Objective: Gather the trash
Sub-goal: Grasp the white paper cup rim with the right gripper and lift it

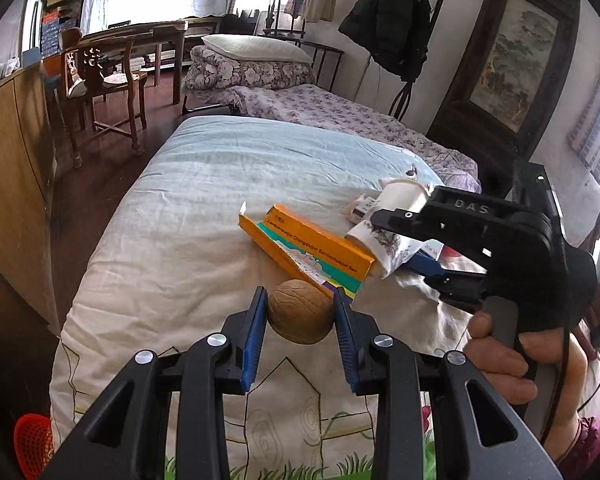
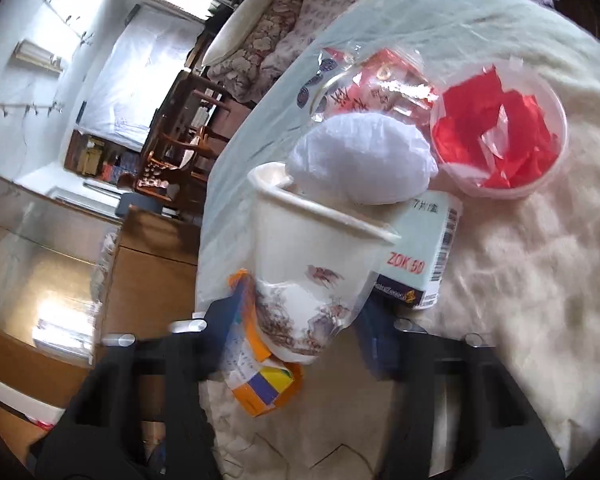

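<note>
On the bed, our left gripper is clamped on a walnut near the quilt's foot edge. Our right gripper has a crushed paper cup between its jaws; whether the pads press it we cannot tell. The cup lies against an orange carton, beside a pill box and a tub of red scraps.

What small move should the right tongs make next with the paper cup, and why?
Probably finish closing on the paper cup. The right tongs already straddle its lower part, but contact on both pads isn't clear. The left tongs already grip the walnut, so the cup is the next piece.
</note>
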{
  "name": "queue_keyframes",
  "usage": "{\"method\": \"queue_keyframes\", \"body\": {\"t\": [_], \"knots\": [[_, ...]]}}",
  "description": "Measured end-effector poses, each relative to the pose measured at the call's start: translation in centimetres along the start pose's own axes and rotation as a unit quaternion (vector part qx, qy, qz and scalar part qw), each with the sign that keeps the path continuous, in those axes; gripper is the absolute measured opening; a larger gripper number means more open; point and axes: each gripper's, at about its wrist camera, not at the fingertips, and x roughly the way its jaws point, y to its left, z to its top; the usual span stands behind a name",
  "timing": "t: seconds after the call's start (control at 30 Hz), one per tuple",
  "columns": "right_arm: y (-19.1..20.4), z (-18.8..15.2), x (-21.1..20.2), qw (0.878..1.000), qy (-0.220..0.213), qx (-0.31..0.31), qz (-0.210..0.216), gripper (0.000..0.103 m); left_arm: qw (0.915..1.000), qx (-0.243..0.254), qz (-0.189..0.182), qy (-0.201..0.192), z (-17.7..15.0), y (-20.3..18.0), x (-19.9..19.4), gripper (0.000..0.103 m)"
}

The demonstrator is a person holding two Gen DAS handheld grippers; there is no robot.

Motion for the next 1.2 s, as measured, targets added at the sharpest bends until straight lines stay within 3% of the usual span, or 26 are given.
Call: {"method": "queue_keyframes", "body": {"t": [0.13, 0.33, 0.5, 0.83, 1.2], "knots": [[1.2, -1.5, -3.8, 0.998, -0.021, -0.039, 0.041, 0.046, 0.9999, -0.01, -0.006, -0.003, 0.1, 0.4, -0.2, 0.033], [1.8, -4.0, -8.5, 0.99, -0.057, -0.127, 0.012, 0.047, 0.9999, -0.011, -0.009, -0.005, 0.1, 0.5, -0.4, 0.033], [-0.1, -4.4, -9.8, 0.991, -0.045, -0.125, -0.012, 0.047, 0.9999, -0.011, -0.009, -0.005, 0.1, 0.5, -0.4, 0.033], [-1.0, -5.0, -10.2, 0.991, -0.039, -0.127, -0.008, 0.047, 0.9997, -0.006, -0.019, -0.015, -0.2, 0.0, -1.1, 0.033], [-1.5, -7.8, -11.7, 0.988, -0.036, -0.149, -0.008, 0.047, 0.999, -0.022, -0.037, -0.015, -2.8, -0.2, -3.8, 0.033]]}}
